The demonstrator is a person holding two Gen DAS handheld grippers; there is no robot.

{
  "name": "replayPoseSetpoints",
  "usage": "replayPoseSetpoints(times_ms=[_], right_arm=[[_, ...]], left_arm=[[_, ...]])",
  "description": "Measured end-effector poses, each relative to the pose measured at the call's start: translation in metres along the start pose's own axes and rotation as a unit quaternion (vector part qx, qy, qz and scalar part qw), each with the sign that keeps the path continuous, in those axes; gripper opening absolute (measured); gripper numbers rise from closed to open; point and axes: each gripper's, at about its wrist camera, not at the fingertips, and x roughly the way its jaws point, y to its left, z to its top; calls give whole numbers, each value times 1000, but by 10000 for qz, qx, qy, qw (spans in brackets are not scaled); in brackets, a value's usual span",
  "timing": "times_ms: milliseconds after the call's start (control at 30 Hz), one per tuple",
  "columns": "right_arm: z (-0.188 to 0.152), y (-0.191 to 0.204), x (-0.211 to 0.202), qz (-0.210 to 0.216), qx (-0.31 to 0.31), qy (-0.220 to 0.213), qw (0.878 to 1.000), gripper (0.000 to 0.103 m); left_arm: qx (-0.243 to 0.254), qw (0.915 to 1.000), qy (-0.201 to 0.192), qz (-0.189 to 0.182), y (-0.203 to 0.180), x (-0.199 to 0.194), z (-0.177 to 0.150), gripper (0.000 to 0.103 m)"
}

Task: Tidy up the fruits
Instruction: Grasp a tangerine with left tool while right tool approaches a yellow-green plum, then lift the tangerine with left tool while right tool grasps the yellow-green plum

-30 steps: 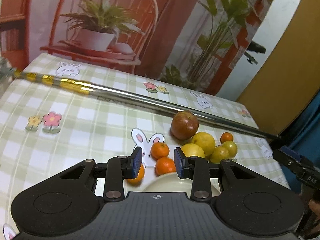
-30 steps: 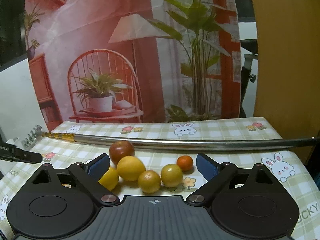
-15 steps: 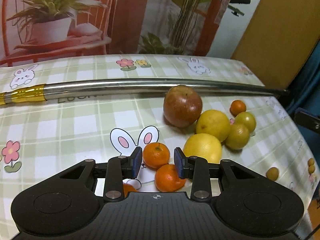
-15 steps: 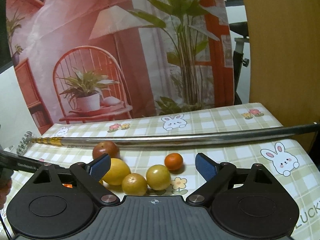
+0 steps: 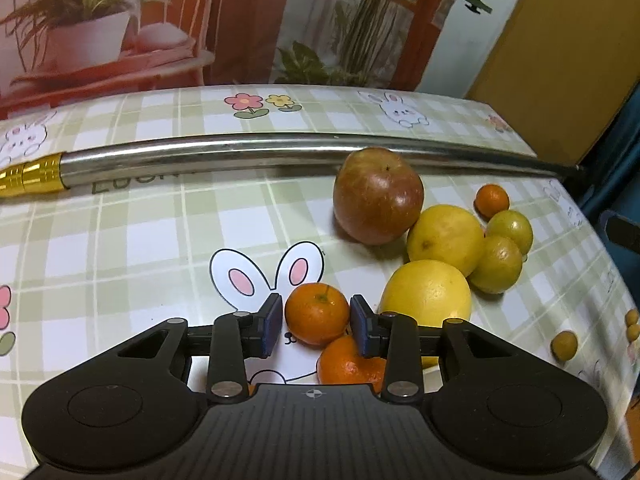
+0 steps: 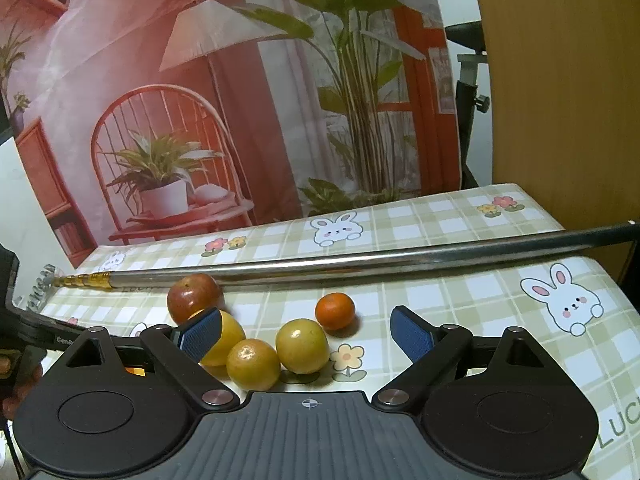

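In the left wrist view my left gripper [image 5: 317, 322] straddles a small orange mandarin [image 5: 317, 313] on the checked tablecloth; its pads stand close on both sides with slim gaps. A second mandarin [image 5: 348, 362] lies just behind it, under the right finger. A red apple [image 5: 378, 196], two yellow citrus fruits [image 5: 445, 236] [image 5: 426, 294], two greenish-yellow fruits [image 5: 496, 264] and a tiny orange one [image 5: 492, 201] cluster to the right. My right gripper [image 6: 306, 334] is wide open above the greenish-yellow fruits [image 6: 302, 345] [image 6: 253, 364], holding nothing.
A long metal pole with a gold end [image 5: 280, 148] lies across the table behind the fruit; it also shows in the right wrist view [image 6: 360, 260]. A few tiny yellow fruits [image 5: 564, 345] lie near the right table edge. A printed backdrop stands behind the table.
My left gripper has moved forward and down so that the nearer mandarin now sits between its pads. The right gripper has shifted slightly closer to the greenish fruits, still wide open.
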Motion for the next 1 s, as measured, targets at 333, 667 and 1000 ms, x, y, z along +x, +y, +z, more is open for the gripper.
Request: replayPoseSetpoints(times_ms=[333,667,1000], right_arm=[[-6,-8,7,-78,-38,35,10000,88],[-5,-10,41,201,-306,229,9991,64],[-10,-14,81,373,449,686,9959,54]], left_arm=[[415,9973,-560,243,-14,-37,-2,36],[302,9941,-1037,128,-27,-80,-14,36],[25,9937,-1117,101,-23,-94,-31,36]])
